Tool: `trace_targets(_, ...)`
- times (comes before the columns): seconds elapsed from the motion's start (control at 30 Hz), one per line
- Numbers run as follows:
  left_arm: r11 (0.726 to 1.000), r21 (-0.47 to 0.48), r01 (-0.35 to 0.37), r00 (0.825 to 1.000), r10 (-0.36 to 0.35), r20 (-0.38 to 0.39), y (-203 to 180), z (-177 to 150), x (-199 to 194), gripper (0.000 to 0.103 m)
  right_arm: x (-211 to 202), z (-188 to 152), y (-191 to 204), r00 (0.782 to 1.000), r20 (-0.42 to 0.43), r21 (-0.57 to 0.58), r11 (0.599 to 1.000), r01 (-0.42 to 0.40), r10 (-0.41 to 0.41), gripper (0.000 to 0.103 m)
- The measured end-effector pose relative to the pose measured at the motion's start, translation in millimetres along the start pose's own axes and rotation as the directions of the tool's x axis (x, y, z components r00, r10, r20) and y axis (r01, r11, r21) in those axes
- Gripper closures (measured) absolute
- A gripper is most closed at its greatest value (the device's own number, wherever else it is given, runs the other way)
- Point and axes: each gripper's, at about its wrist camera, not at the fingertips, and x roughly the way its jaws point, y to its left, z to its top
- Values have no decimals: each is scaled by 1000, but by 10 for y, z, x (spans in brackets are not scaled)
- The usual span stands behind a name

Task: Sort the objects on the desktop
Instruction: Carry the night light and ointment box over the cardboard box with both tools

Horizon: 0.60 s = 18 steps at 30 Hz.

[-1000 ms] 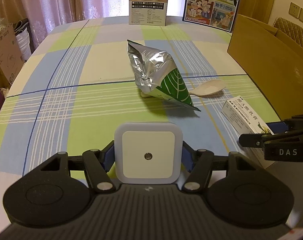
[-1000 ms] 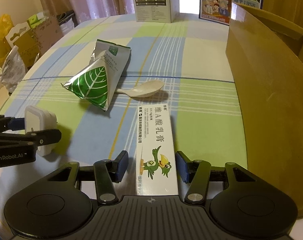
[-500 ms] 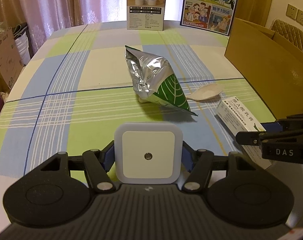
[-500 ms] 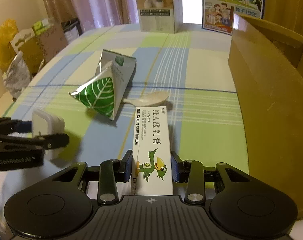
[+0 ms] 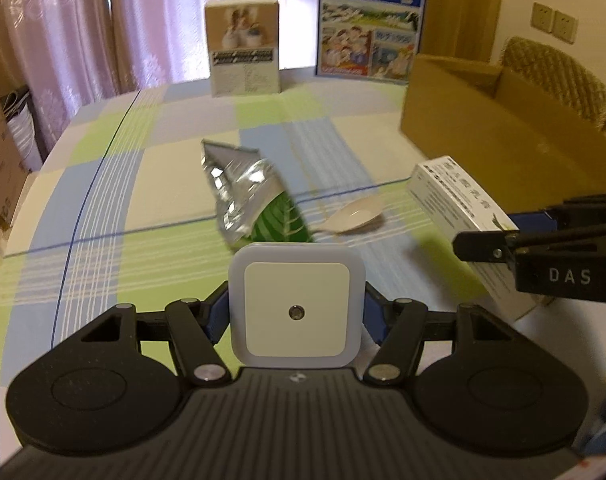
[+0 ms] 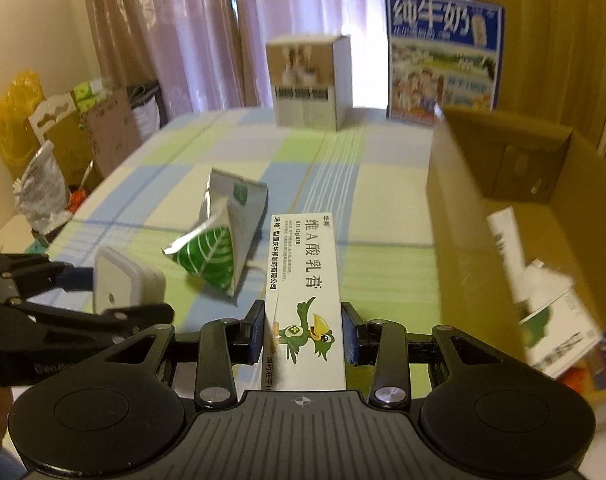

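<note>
Ointment box (image 6: 305, 300), long and white with a green bird printed on it, sits lengthwise between the jaws of my right gripper (image 6: 303, 338), which are closed narrow against its two long sides; from my left wrist view the box (image 5: 459, 216) looks lifted clear of the desk. My left gripper (image 5: 296, 314) has its jaws pressed on the flanks of a square white night light (image 5: 296, 305), its face with the small round sensor turned toward the lens; the right wrist view shows the same light (image 6: 121, 284) held off the cloth.

On the desk (image 5: 103, 208), covered in a green, blue and cream plaid cloth, I can see a crumpled silver pouch with a green leaf print (image 5: 251, 204), and just beside it a pale plastic spoon (image 5: 357, 216) lying flat, its handle end hidden behind the pouch. To my right stands an open cardboard box (image 6: 503, 160) with blurred packets lying inside. At the far edge of the desk stand a white product carton (image 6: 309, 82) and a blue milk carton (image 6: 443, 56), apart from each other
</note>
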Motion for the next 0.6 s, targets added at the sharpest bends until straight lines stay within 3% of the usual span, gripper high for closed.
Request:
trace_targets(0.37,996,33,83,993,-86,81,-648,293,-569,42,-797,148,-329,996,72,57,997,45,-49,68)
trace_targets(0.6,990,59,129,986,-134,94,-1034,370,-727,42,-1156,141,-689,990,96,109,989,96,-107,68)
